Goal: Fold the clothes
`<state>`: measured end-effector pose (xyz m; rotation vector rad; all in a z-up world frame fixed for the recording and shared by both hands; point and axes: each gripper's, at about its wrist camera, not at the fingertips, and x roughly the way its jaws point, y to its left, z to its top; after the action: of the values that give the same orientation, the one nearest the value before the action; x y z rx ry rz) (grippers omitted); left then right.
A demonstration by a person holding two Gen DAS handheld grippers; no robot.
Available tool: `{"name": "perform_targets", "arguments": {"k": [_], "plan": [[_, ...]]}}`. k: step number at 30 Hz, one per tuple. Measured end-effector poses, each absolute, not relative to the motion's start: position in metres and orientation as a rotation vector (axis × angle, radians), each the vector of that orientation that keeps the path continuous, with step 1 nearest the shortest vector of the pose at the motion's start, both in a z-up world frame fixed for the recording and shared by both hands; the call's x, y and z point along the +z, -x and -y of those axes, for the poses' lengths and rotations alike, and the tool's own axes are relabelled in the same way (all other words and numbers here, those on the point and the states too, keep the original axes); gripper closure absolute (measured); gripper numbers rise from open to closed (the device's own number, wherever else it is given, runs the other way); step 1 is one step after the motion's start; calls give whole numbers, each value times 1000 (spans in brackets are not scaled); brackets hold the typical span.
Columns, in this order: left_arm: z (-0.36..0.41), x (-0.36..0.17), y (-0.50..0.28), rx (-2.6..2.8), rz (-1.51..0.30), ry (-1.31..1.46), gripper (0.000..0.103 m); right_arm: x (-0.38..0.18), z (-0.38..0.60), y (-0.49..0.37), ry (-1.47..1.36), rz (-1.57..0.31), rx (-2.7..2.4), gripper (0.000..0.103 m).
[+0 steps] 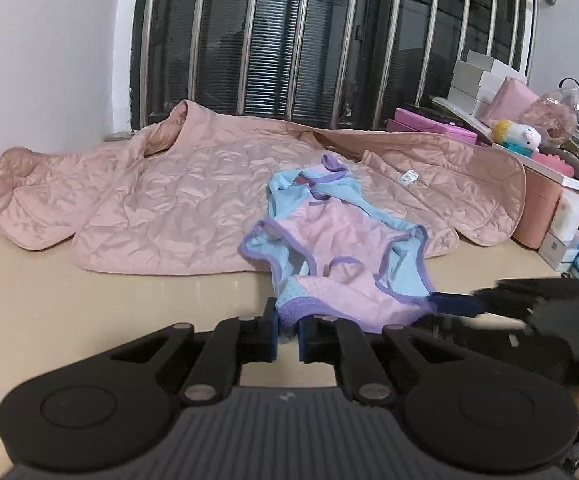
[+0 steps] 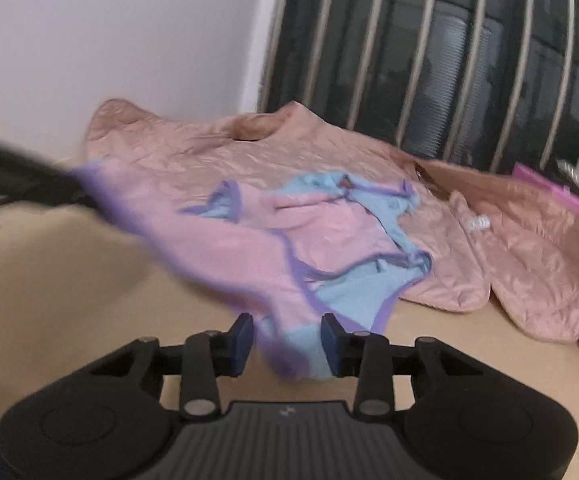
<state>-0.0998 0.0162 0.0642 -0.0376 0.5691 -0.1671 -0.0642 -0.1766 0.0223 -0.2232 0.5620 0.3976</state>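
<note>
Left gripper (image 1: 288, 334) is nearly closed, pinching the purple hem of the little pink-and-blue garment (image 1: 337, 240). Right gripper (image 2: 287, 344) sits wider, hem hanging between its pads, and whether it's actually clamping is hard to say, too blurry. That one garment lies half on the beige surface (image 1: 89, 300) near its front edge, half over one pink quilted jacket (image 1: 161, 200). Jacket has a small white tag (image 1: 408, 176), unreadable. White boxes (image 1: 485, 80) are stacked at the right edge, contents hidden.

pink-blue garment (image 1: 341, 248), crumpled, atop quilted jacket (image 1: 177, 196)
</note>
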Motion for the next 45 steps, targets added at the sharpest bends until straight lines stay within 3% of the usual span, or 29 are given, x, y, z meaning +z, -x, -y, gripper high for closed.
{"name": "perform_targets", "arguments": {"k": [1,2,11,15,21,29,31,32,34,35,39,42,44,45], "plan": [[-16,65,104,-163,-563,27,95,22,178,60,206,-575,387,97],[-15,66,108,-158,-556,17,95,22,179,56,190,-587,376,99],[-8,76,176,-196,-531,-78,91,79,216,158,154,-389,328,99],[7,48,174,-145,-591,-164,81,75,218,174,150,-394,306,99],[2,18,186,-71,-642,-238,82,53,217,183,138,-420,216,99],[1,33,208,-116,-591,-211,81,40,221,191,101,-465,235,99],[9,41,223,-199,-571,-209,72,43,221,190,86,-458,245,99],[14,45,230,-243,-559,-201,60,45,221,190,76,-453,256,99],[21,45,235,-281,-547,-208,46,54,219,193,65,-442,280,99],[24,42,232,-274,-549,-223,45,57,217,193,64,-432,291,99],[37,29,220,-245,-558,-287,49,69,212,195,68,-395,320,99],[46,19,211,-223,-563,-334,71,74,213,199,58,-385,330,99],[47,15,206,-206,-553,-361,73,74,213,201,60,-384,327,99],[45,14,205,-197,-540,-371,83,74,213,203,63,-384,323,99]]}}
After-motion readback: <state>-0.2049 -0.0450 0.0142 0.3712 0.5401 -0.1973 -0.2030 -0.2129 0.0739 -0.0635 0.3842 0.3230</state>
